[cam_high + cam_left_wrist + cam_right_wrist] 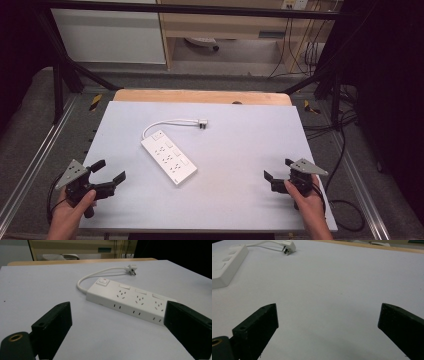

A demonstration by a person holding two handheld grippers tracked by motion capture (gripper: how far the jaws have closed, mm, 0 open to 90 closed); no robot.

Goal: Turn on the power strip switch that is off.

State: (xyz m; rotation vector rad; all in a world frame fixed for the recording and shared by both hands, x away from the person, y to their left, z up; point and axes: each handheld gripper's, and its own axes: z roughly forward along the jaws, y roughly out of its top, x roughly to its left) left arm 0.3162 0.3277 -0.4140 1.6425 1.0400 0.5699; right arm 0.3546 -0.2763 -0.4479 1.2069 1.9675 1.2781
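We saw a wide grey table with a wooden edge along its far side; beyond it stood a dark metal frame, a cabinet and loose cables on the floor; on the table, left of centre, a white power strip lay flat at a slant, its short cord curling back to a plug resting on the surface. Nothing stood between the strip and either tool. The left gripper hung at the near left corner, jaws spread wide and empty; the right gripper sat near the right edge, well apart from the strip, jaws likewise wide with nothing between them. In the right gripper view the strip was cut off at the left border; in the left gripper view its near end was hidden behind a jaw; the small switch markings were too fine to read.
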